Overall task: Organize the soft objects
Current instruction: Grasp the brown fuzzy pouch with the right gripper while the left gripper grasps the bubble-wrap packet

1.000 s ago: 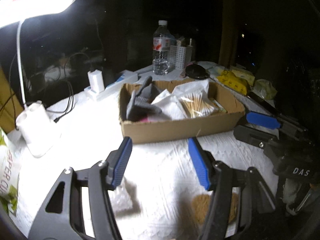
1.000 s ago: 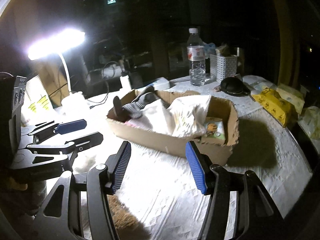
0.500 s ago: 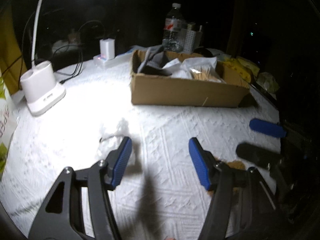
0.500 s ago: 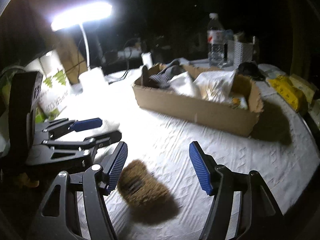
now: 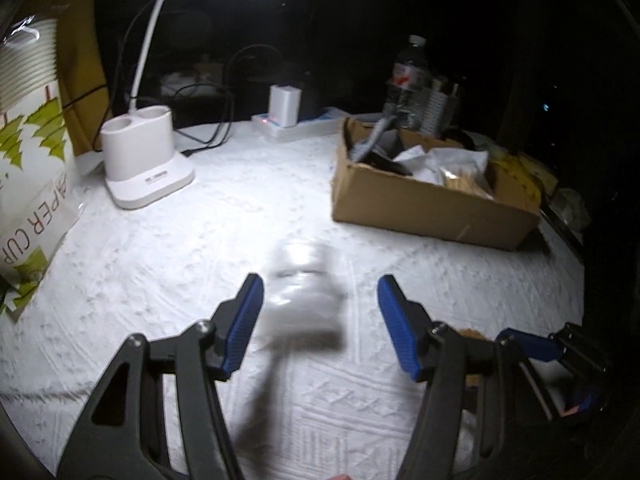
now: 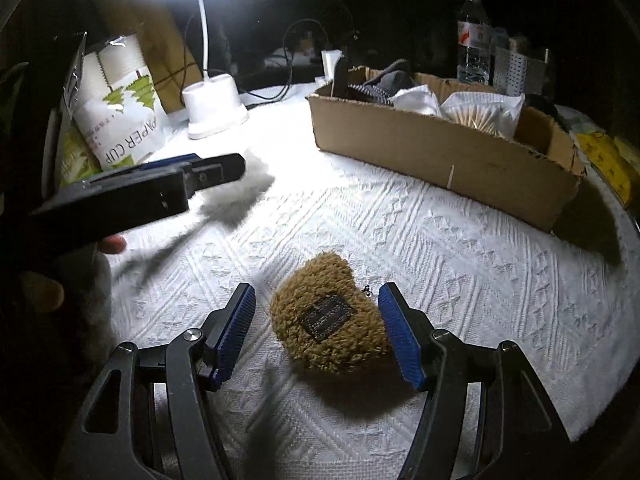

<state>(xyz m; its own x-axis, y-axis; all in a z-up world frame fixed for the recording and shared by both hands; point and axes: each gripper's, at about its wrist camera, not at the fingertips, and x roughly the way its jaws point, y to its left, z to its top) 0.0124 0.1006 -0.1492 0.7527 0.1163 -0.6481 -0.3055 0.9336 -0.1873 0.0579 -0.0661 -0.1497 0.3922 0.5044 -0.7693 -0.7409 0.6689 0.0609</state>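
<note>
A brown fuzzy pouch (image 6: pixel 326 326) with a dark label lies on the white tablecloth between the open jaws of my right gripper (image 6: pixel 318 334), close to the right pad. A blurred clear plastic packet (image 5: pixel 306 294) lies on the cloth between the open jaws of my left gripper (image 5: pixel 320 322). The left gripper also shows in the right wrist view (image 6: pixel 208 168), over the same pale packet (image 6: pixel 244 190). The cardboard box (image 6: pixel 436 152) holds grey socks, white cloths and a bag of cotton swabs; it also shows in the left wrist view (image 5: pixel 420 204).
A white desk lamp base (image 5: pixel 142 164) stands at the left with cables behind it. A paper cup pack (image 5: pixel 28 152) stands at the far left. A water bottle (image 6: pixel 474 40) and a white perforated holder (image 6: pixel 510 66) stand behind the box. Yellow packets (image 6: pixel 606 160) lie at the right edge.
Both grippers have drawn back from the box and dropped toward the cloth. The brown pouch now sits between the right jaws and the clear packet between the left jaws.
</note>
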